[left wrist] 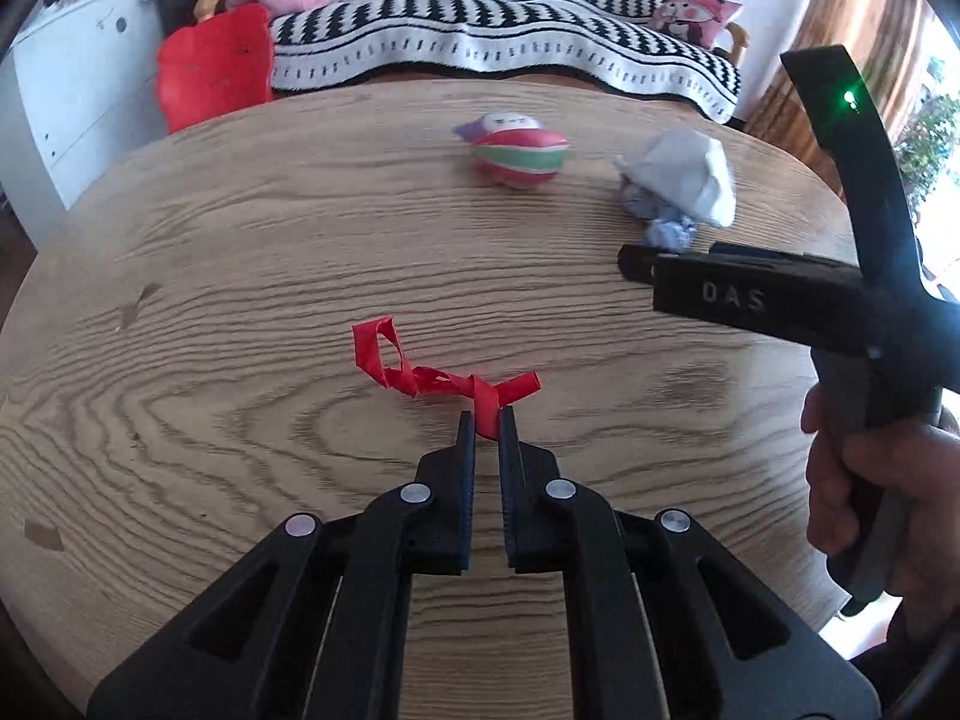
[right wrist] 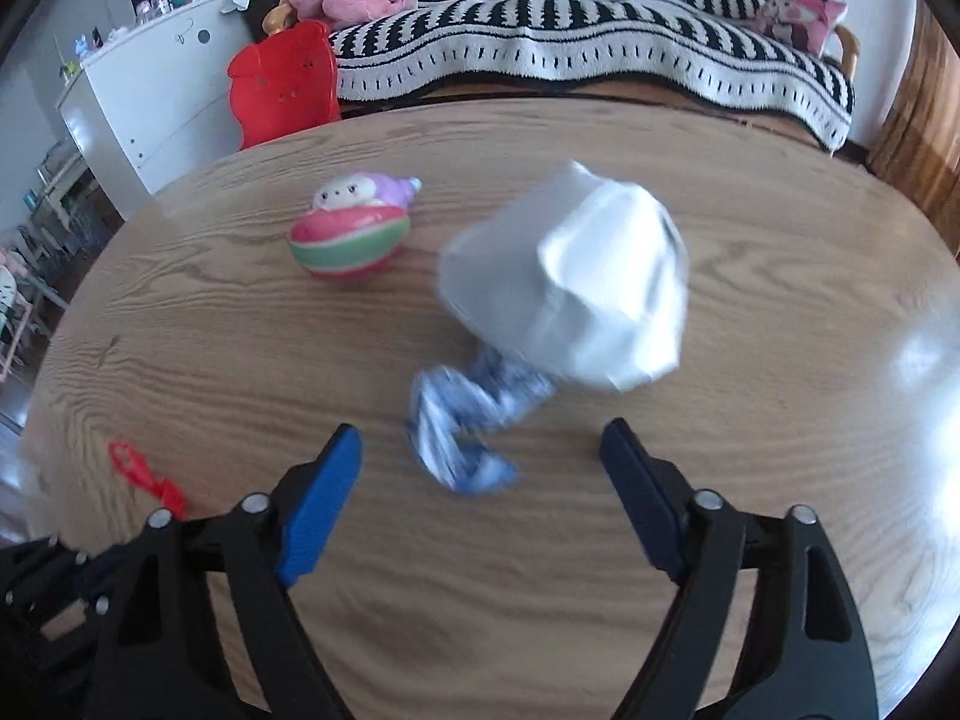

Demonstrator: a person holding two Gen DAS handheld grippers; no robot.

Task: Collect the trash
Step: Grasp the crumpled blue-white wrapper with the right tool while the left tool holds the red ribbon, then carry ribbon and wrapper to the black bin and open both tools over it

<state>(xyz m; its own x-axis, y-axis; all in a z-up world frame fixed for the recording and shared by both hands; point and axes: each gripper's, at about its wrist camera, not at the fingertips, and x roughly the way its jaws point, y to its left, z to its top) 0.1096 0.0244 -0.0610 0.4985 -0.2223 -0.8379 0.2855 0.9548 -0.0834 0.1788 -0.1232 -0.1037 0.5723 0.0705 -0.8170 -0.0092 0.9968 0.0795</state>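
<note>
A twisted red ribbon scrap lies on the round wooden table. My left gripper is shut on its near end. The scrap also shows at the left in the right wrist view. A crumpled white paper with a blue-and-white wrapper lies ahead of my right gripper, which is open and empty, its fingers either side of the wrapper. In the left wrist view the right gripper is just short of that white paper.
A pink, green and white squishy toy sits at the table's far side, also in the right wrist view. Beyond are a red plastic chair, a striped sofa blanket and a white cabinet.
</note>
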